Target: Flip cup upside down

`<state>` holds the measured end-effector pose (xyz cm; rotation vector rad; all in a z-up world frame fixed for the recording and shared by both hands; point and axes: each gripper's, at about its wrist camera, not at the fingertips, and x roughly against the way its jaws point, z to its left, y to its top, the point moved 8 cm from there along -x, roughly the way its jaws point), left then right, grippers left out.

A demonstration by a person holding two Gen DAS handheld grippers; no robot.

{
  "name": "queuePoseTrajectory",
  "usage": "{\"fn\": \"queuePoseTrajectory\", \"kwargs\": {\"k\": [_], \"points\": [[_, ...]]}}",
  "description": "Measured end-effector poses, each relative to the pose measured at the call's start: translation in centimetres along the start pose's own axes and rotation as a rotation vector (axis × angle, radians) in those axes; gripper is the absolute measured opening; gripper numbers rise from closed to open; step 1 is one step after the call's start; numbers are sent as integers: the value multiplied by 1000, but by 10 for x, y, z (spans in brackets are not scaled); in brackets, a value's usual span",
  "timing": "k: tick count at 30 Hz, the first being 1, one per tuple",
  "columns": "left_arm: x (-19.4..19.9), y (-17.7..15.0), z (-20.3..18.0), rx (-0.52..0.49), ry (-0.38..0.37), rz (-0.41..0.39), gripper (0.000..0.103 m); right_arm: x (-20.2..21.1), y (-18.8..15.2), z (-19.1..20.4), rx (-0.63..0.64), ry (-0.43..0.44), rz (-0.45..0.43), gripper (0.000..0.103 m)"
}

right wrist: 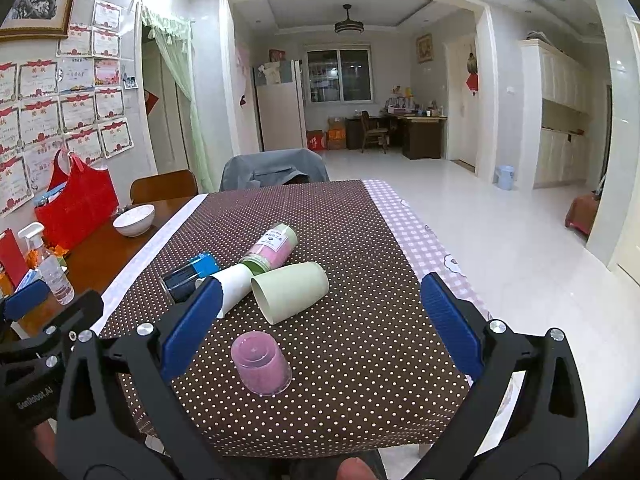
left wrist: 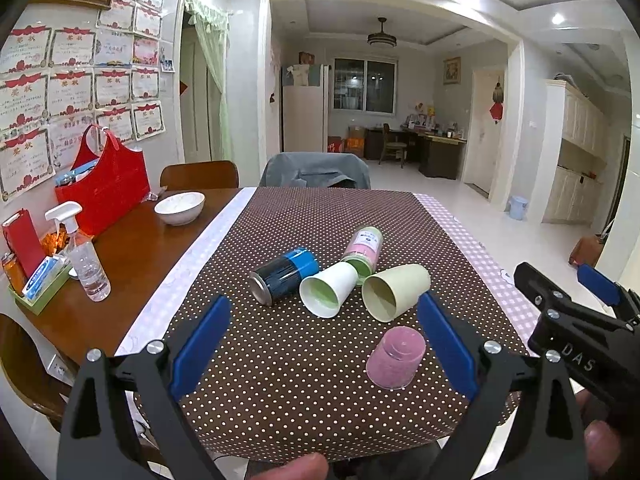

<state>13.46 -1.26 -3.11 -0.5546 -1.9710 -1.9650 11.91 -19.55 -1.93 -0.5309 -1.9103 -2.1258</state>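
Note:
A pink cup (left wrist: 396,358) stands upside down on the dotted brown tablecloth (left wrist: 280,360) near the front; it also shows in the right wrist view (right wrist: 262,362). Behind it a pale green cup (left wrist: 396,292) (right wrist: 290,290) and a white cup (left wrist: 329,289) (right wrist: 232,284) lie on their sides, mouths toward me. My left gripper (left wrist: 324,344) is open and empty, the pink cup just inside its right finger. My right gripper (right wrist: 320,324) is open and empty, the pink cup between its fingers, nearer the left one.
A blue and black can (left wrist: 284,274) and a pink-labelled bottle (left wrist: 362,250) lie on their sides behind the cups. On the bare wooden table to the left stand a spray bottle (left wrist: 82,254), a white bowl (left wrist: 180,207) and a red bag (left wrist: 104,184). Chairs stand at the far edge.

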Motion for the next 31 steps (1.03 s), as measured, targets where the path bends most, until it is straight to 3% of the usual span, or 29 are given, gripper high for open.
{"fn": "queuePoseTrajectory", "kwargs": {"k": [31], "points": [[-8,-2,-8,-22,-7,28,93,-6,-3,-9,-19,-4,11,97]]}}
